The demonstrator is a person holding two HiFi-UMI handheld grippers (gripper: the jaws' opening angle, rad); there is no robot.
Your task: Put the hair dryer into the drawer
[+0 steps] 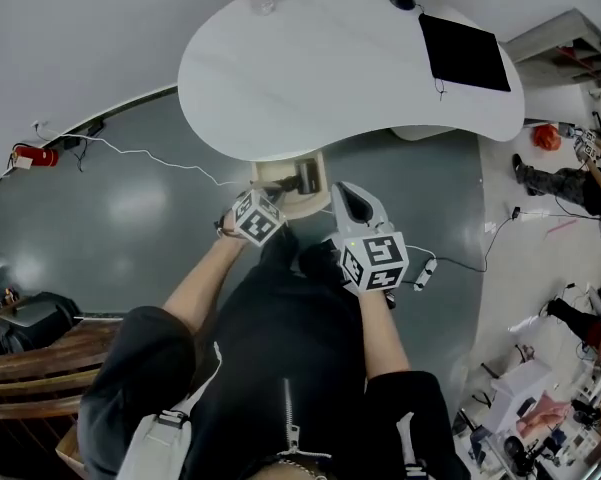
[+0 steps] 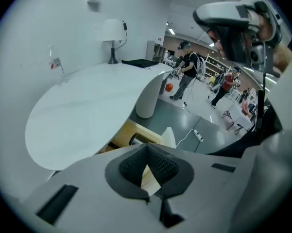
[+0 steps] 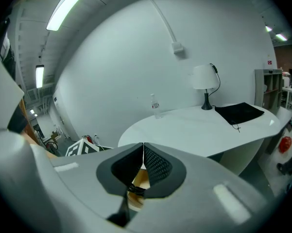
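Though smooth, kidney-shaped white table (image 1: 280, 78), wooden drawer (image 1: 302, 206)

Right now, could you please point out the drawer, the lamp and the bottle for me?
drawer (image 1: 312, 204), head view, on its pale wooden front rim.
lamp (image 3: 204, 76), right gripper view, on its white shade.
bottle (image 3: 156, 106), right gripper view, on its clear body.
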